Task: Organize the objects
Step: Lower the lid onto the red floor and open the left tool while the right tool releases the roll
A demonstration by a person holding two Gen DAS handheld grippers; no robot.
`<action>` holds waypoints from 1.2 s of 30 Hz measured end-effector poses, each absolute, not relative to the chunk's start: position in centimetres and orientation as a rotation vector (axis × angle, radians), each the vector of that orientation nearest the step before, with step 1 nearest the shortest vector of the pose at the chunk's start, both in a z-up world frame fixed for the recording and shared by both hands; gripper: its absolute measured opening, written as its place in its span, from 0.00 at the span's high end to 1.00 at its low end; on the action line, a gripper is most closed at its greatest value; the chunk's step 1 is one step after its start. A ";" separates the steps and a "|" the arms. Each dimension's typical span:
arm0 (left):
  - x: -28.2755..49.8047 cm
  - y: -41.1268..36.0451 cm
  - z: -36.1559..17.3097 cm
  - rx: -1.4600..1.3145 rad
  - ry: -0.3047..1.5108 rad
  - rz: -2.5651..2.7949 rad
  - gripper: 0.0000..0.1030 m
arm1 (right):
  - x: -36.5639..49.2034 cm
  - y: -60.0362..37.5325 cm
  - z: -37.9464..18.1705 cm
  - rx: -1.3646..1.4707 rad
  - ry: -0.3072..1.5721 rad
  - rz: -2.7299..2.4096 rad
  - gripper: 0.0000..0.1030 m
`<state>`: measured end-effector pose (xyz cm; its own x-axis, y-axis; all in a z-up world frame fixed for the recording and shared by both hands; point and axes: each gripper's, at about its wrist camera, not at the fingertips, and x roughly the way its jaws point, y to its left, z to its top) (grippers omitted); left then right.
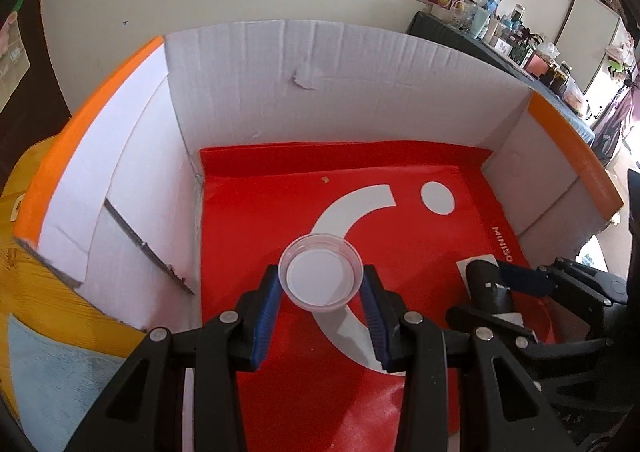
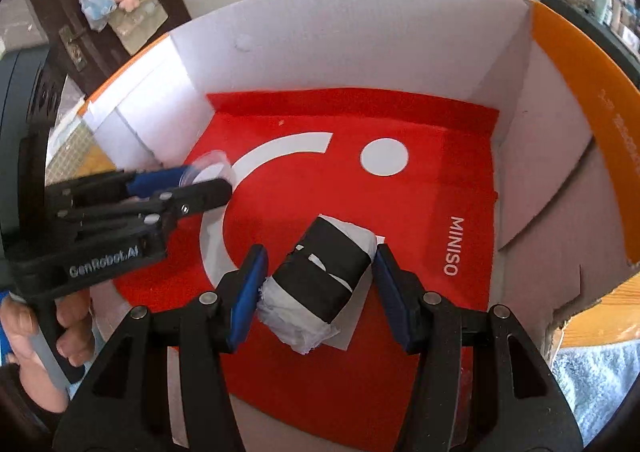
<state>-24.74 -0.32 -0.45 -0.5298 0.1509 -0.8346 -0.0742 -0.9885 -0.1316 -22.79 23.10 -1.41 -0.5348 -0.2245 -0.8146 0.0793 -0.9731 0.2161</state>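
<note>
A clear round plastic lid (image 1: 321, 271) sits between the blue pads of my left gripper (image 1: 321, 284), which is shut on its rim, over the red lining of a cardboard box. The lid also shows in the right wrist view (image 2: 210, 169), held by the left gripper (image 2: 200, 179). A white paper-wrapped bundle with black tape (image 2: 320, 280) lies on the red lining between the fingers of my right gripper (image 2: 320, 272); the left pad touches it, the right pad stands just off it, so the jaws look open. The bundle also shows in the left wrist view (image 1: 488, 284).
The open cardboard box (image 1: 320, 63) has white inner walls, orange outer flaps and a red MINISO sheet (image 2: 400, 211) as floor. A yellow cloth (image 1: 36, 292) lies left of the box. A dark shelf with several bottles and toys (image 1: 520, 43) stands at the back right.
</note>
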 end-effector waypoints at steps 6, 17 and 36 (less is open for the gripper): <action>-25.6 0.5 -1.0 -1.520 -0.035 2.624 0.59 | -23.9 23.2 -1.3 1.460 -0.185 -2.627 0.49; -26.0 0.8 -1.1 -1.526 -0.011 2.628 0.59 | -23.7 22.9 -1.3 1.498 -0.079 -2.650 0.48; -25.3 0.1 -1.0 -1.502 -0.071 2.615 0.50 | -23.3 23.4 -1.0 1.477 -0.117 -2.648 0.42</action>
<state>-25.34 0.07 -1.00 -0.4982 0.1314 -0.8570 -0.0850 -0.9911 -0.1026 -23.28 23.39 -1.03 -0.5218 -0.1314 -0.8429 0.0563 -0.9912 0.1197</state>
